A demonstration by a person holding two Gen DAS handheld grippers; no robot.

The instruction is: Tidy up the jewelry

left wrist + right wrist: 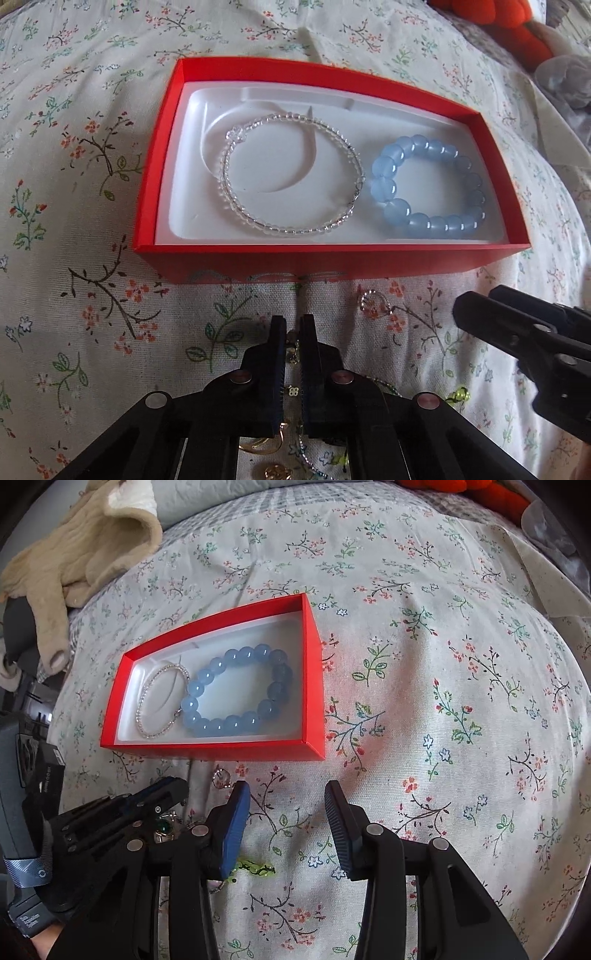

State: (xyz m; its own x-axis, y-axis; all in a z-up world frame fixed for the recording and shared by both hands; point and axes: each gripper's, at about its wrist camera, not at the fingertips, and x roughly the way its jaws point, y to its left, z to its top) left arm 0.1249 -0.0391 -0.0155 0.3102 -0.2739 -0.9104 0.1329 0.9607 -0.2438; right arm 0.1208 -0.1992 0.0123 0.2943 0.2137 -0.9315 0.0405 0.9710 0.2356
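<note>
Inside red box (332, 262), glassy round beads (428, 188).

I see a flowery sheet (443, 701) spread under everything. A cream woolly jumper (74, 554) lies bunched up at the far left. Something orange and soft (509, 26) sits at the far right corner.

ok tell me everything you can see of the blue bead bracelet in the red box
The blue bead bracelet is a closed ring of large, round, glossy, translucent pale-blue beads that look like glass or stone; those on its far right side look greyer. It lies flat on the white moulded insert in the right half of the open red cardboard box. On its left it sits right against the clear small-bead bracelet. Neither gripper touches it.
</note>
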